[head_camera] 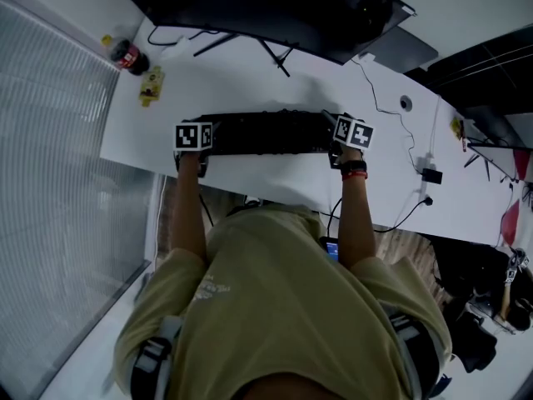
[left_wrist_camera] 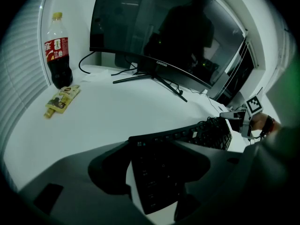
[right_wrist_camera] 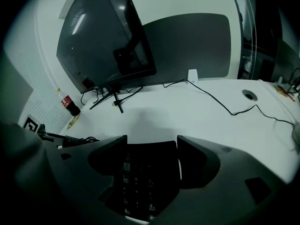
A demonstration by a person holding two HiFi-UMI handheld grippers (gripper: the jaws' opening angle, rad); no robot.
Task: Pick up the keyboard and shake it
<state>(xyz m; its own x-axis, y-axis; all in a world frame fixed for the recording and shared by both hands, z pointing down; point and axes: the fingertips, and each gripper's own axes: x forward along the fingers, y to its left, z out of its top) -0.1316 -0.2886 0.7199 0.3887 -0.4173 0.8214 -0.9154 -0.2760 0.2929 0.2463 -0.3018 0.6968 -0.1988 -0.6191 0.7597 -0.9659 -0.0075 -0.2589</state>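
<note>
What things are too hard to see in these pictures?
Bottle label, left gripper view: print too small to read.
Keyboard key letters, all views: too dark.
Monitor, head view: top cut off by the edge.
Yellow packet, left gripper view: wording too small.

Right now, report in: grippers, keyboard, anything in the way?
Grippers shut: left hand-held gripper on keyboard left end, right hand-held gripper on right end. Keyboard near desk edge, lift not evident. Monitor stand behind, clear.
</note>
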